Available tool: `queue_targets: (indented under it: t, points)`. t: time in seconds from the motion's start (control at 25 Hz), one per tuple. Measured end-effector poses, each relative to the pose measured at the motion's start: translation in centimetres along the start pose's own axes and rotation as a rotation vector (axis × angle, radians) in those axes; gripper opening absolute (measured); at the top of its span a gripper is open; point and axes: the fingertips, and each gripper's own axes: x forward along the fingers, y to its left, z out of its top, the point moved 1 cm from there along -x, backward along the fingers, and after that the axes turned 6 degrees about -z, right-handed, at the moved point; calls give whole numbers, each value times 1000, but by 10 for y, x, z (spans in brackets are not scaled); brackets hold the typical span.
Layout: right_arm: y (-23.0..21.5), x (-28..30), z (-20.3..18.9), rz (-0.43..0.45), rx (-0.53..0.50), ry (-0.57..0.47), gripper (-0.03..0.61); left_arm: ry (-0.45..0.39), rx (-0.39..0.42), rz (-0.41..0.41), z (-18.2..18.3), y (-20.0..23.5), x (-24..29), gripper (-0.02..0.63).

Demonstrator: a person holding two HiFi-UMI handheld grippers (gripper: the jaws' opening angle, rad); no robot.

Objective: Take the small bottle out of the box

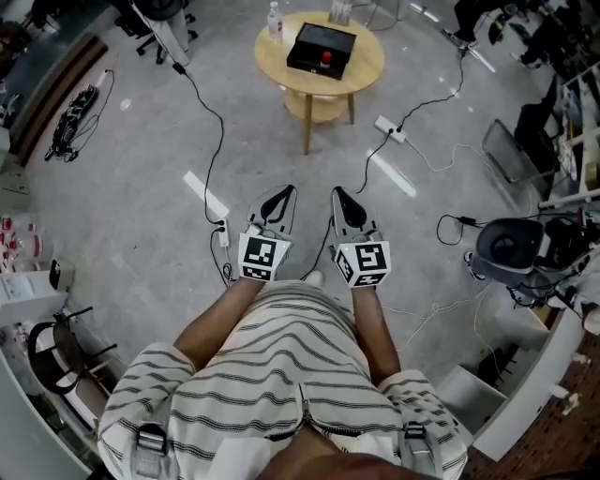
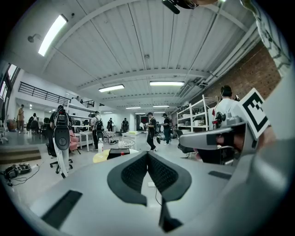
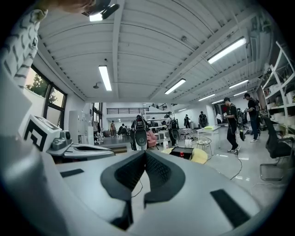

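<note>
A black box [image 1: 322, 50] lies open on a round yellow table [image 1: 361, 75] far ahead of me. A small red-topped item [image 1: 326, 58] sits inside it; I cannot tell what it is. A clear bottle [image 1: 274, 21] stands on the table's left edge. My left gripper [image 1: 281, 194] and right gripper [image 1: 339, 195] hang side by side over the floor, well short of the table. Both are shut and empty. The left gripper view shows its jaws touching [image 2: 147, 154], with the box [image 2: 119, 151] small behind them. In the right gripper view the closed jaws [image 3: 145, 153] point toward the box [image 3: 182, 152].
Cables and a white power strip [image 1: 389, 128] run across the grey floor between me and the table. An office chair [image 1: 511, 248] and shelves stand at the right, and a desk with gear at the left. Several people stand far off in the room.
</note>
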Motion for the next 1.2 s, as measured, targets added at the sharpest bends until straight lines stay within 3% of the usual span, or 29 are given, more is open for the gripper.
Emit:
queue_targets:
  t: [0.72, 1.2]
  points:
    - [-34, -32, -10, 58, 12, -28, 18, 7, 0, 77, -11, -49, 0, 21]
    - [-35, 8, -10, 72, -5, -18, 18, -2, -22, 68, -16, -20, 27, 21]
